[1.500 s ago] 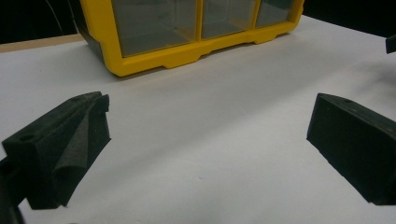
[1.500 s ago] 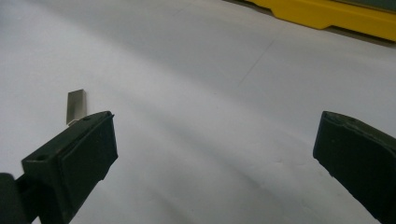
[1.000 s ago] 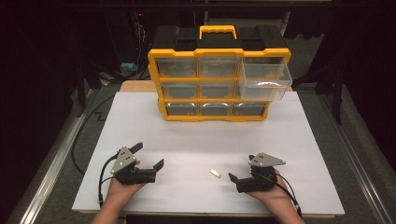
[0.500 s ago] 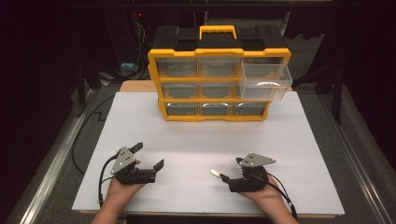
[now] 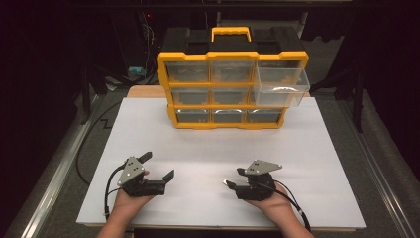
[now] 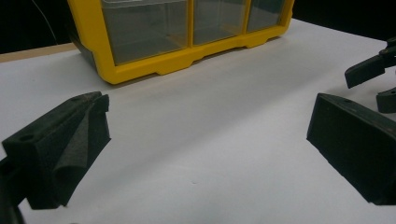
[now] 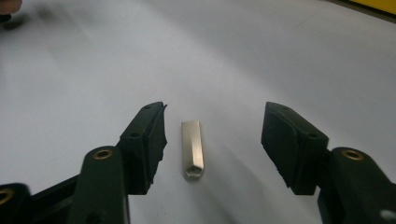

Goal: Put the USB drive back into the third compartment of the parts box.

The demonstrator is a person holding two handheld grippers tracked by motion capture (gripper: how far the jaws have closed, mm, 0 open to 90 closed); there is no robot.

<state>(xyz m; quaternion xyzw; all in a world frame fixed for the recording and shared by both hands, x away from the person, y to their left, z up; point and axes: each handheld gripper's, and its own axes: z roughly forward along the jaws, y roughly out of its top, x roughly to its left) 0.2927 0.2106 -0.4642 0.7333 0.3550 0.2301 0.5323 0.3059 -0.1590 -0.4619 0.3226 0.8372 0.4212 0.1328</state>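
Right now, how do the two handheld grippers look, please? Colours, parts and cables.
Both are black. The left gripper and right gripper each carry a grey three-cornered plate on top and trail a black cable toward the person. The jaws are blocky black wedges with matte pads; brass-coloured ringed holes mark the right gripper's jaw arms. No sleeves are in view.

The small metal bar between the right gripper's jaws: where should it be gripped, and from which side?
Grip the metal bar across its two long flat sides near the middle, coming down from above. It lies flat on the white table, lengthwise between the open right gripper, nearer one jaw, so centring first would likely help.
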